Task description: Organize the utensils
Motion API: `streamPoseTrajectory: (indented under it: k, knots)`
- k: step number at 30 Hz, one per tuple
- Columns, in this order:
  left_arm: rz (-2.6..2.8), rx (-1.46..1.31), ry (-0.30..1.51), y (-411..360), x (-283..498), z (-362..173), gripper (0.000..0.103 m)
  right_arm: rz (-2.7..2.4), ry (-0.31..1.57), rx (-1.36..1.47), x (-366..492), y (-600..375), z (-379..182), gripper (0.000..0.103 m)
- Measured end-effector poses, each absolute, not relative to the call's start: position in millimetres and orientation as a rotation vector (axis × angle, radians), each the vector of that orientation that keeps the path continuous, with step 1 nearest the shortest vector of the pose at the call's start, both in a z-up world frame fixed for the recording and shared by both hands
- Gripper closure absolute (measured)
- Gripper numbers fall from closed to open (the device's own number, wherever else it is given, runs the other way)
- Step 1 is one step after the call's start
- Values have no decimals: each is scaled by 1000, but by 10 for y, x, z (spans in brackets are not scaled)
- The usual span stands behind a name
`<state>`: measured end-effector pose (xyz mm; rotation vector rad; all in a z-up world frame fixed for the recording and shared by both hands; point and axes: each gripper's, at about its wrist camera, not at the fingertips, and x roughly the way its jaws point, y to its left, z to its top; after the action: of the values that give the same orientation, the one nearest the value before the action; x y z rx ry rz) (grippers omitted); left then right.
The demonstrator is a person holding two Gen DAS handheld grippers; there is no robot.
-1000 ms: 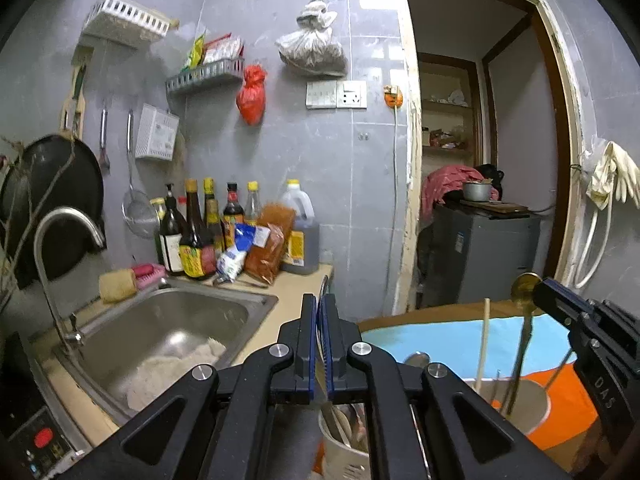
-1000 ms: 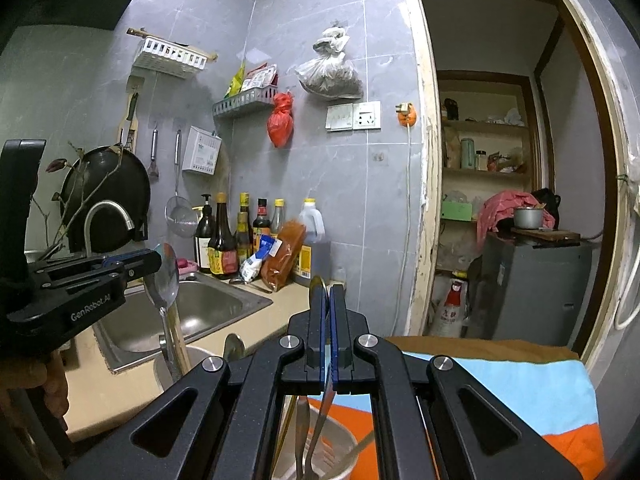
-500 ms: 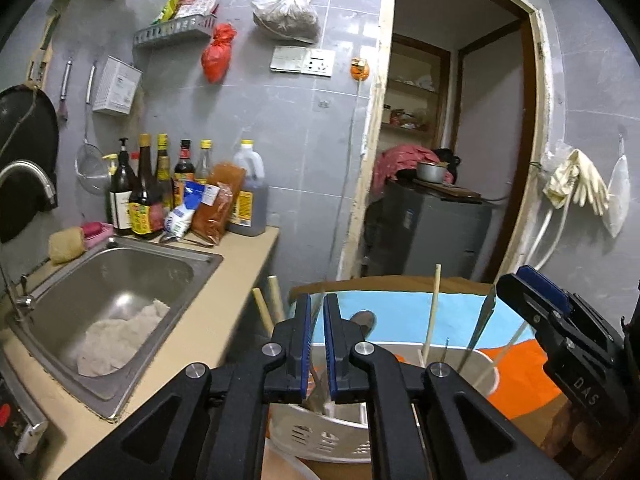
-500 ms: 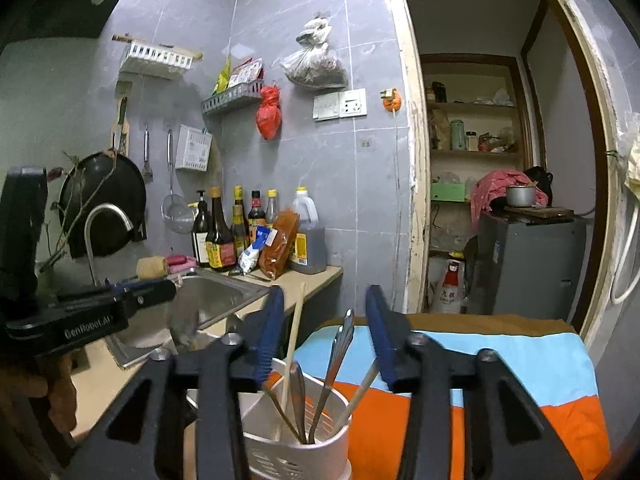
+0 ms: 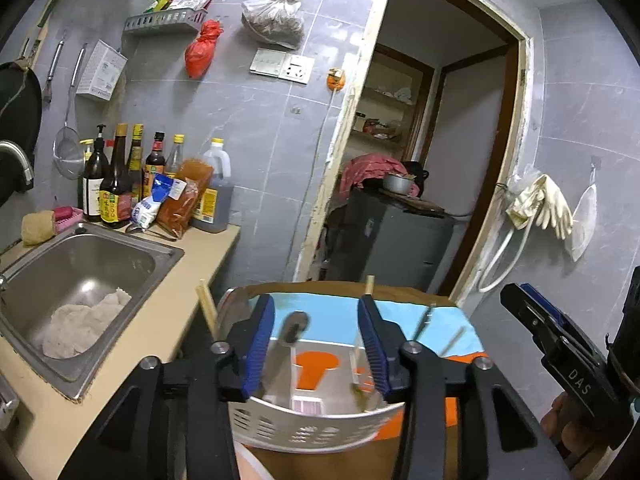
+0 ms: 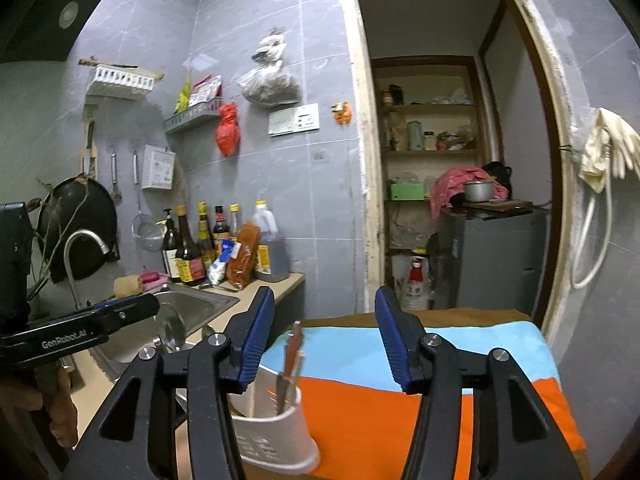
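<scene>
A white slotted utensil holder (image 5: 316, 424) stands on a blue and orange cloth (image 6: 400, 412). It holds a spoon (image 5: 294, 328), chopsticks (image 5: 208, 308) and other utensils. My left gripper (image 5: 316, 344) is open and empty, just above the holder's rim. My right gripper (image 6: 326, 340) is open and empty, above and behind the holder (image 6: 276, 436), where a spoon handle (image 6: 290, 364) sticks up. The right gripper shows at the right edge of the left wrist view (image 5: 560, 344). The left gripper's fingers (image 6: 100, 316) show at the left of the right wrist view, with a spoon bowl (image 6: 174, 326) below them.
A steel sink (image 5: 80, 276) with a white rag sits at the left in a beige counter (image 5: 160, 320). Sauce bottles (image 5: 120, 180) and packets stand at the wall. A doorway (image 6: 440, 160) with a grey fridge (image 6: 492, 256) is behind. Rubber gloves (image 5: 540, 204) hang at the right.
Both grippers were shut a second ago. The right one opened first and its utensil dropped into the holder. The left one has now opened too, its spoon standing in the holder.
</scene>
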<state>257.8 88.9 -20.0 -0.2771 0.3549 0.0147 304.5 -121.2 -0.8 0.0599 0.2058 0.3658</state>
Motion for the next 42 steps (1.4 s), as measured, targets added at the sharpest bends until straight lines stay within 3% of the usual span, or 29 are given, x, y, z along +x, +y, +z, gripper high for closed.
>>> streamPoseTrajectory:
  k: [5, 10, 13, 21, 42]
  knots:
    - [-30, -287, 343, 665, 2405, -72, 40, 317, 212, 77, 2841, -1501, 112, 44]
    - [-52, -279, 339, 393, 2136, 47, 11, 282, 235, 105, 2555, -1852, 245, 30]
    - [-52, -276, 338, 230, 1923, 109, 2, 269, 248, 118, 2333, -2065, 327, 20]
    - [13, -254, 393, -64, 1386, 135, 0, 248, 280, 131, 1722, -2505, 394, 2]
    - [83, -215, 364, -210, 453, 28, 0, 257, 345, 136, 807, -2799, 161, 2]
